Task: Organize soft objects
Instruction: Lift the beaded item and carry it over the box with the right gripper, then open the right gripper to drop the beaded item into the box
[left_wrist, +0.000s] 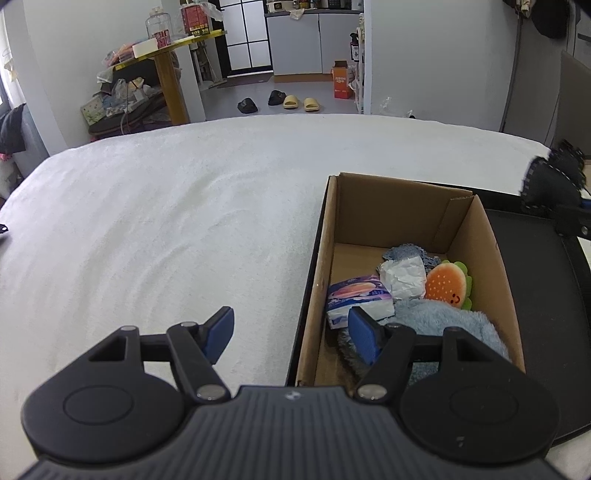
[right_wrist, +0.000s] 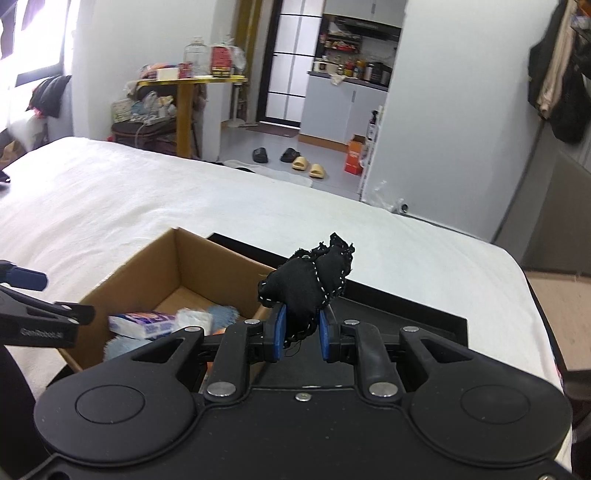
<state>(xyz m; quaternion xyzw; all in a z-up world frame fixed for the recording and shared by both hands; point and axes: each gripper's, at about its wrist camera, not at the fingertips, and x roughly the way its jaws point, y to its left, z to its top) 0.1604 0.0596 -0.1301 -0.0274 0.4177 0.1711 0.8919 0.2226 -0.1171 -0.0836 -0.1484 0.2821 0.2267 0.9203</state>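
Note:
A cardboard box (left_wrist: 480, 236) stands on a black tray (left_wrist: 539, 314) on the white bed. Inside lie a tissue pack (left_wrist: 358, 299), crumpled white paper (left_wrist: 402, 277), a burger-shaped plush (left_wrist: 447, 284), a blue knitted piece (left_wrist: 402, 253) and a fluffy light-blue cloth (left_wrist: 443, 321). My left gripper (left_wrist: 291, 334) is open with nothing between its pads, straddling the box's left wall. My right gripper (right_wrist: 301, 332) is shut on a black stitched cloth bundle (right_wrist: 310, 282), held above the tray to the right of the box (right_wrist: 177, 266). That bundle (left_wrist: 554, 181) shows at the left wrist view's right edge.
The white bed cover (left_wrist: 166, 221) stretches to the left and behind the box. Past the bed's far edge are slippers (left_wrist: 280, 101) on the floor, a yellow side table (left_wrist: 173, 55) with jars, and an orange carton (left_wrist: 343, 79).

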